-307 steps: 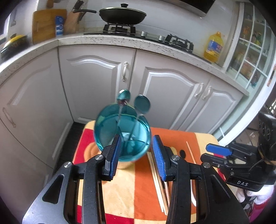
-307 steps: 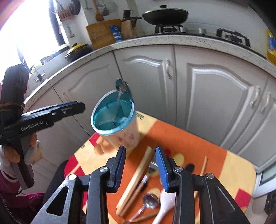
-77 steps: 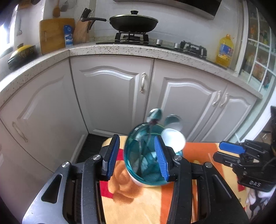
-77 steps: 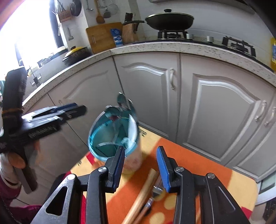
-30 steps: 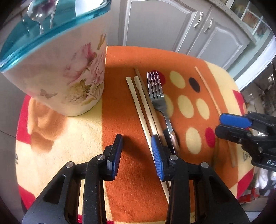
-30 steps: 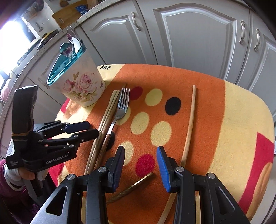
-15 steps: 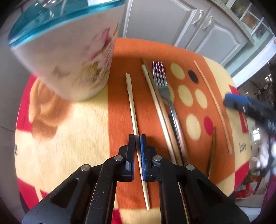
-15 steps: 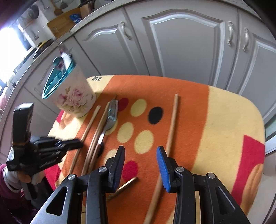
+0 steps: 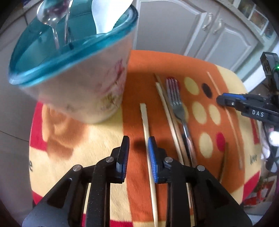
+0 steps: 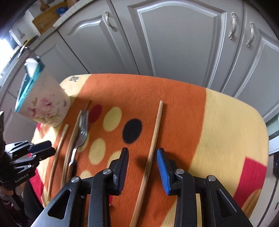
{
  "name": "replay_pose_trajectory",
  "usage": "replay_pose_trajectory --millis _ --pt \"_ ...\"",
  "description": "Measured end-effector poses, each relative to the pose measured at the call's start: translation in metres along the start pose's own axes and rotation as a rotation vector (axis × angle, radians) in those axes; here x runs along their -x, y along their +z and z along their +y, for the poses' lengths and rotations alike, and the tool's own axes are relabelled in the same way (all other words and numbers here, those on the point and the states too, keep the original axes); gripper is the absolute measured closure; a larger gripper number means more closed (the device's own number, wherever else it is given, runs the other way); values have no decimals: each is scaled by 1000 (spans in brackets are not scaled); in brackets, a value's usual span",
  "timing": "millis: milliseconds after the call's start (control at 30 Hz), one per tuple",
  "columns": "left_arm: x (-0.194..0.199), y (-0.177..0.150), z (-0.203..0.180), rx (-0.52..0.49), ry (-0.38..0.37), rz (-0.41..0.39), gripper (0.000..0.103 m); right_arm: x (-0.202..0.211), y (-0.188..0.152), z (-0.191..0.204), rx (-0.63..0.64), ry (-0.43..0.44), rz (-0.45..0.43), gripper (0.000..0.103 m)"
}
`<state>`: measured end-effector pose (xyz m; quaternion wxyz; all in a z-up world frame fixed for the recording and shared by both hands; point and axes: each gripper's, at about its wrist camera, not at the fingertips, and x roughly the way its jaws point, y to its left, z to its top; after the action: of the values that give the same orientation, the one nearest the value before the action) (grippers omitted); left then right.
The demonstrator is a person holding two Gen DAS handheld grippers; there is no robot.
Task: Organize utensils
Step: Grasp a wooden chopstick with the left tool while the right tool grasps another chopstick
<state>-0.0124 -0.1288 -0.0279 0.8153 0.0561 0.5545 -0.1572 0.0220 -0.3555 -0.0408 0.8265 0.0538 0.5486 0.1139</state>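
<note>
Since half a second earlier, the left gripper [image 9: 138, 155] has parted from a pinch on the pale chopstick [image 9: 148, 138], and its jaws are opening; the chopstick lies on the bench [image 9: 97, 139] beside the right blue pad, outside the gap, so nothing is grasped. The right gripper [image 10: 142, 167] has been brought over the lone chopstick [image 10: 153, 139], which now runs between its jaws; these are closing, with clearance seen on both sides, so it is released. Only the left wrist view shows the inside of the floral holder [image 9: 83, 82]: two metal spoons [image 9: 50, 12] and one white spoon [image 9: 106, 15] are counted there. Only the right wrist view shows the lone chopstick's full upper end. On the cloth, one fork [image 9: 176, 103] and five stick-like pieces are counted in the left view; the dark piece [image 9: 224, 157] near the right edge cannot be identified. The fork handle and chopstick ends are hidden behind the left gripper body. The holder is blurred.
</note>
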Motion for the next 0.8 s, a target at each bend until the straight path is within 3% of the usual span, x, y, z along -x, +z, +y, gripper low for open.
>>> replay_pose_trajectory --millis 133,300,367,533,800 --pt "-11 9 -5 -5 30 14 76 -8 12 1 27 -24 4 82" --pt "-19 13 -17 -61 47 -4 79 -9 13 1 65 -29 21 95" --pt "-19 12 -20 -69 15 -3 97 -6 7 0 59 -11 24 95" --pt "-6 4 -8 -3 -100 9 99 13 -10 5 57 44 2 96" --pt "59 1 11 59 -198 -117 99 78 -33 20 63 113 -118 97"
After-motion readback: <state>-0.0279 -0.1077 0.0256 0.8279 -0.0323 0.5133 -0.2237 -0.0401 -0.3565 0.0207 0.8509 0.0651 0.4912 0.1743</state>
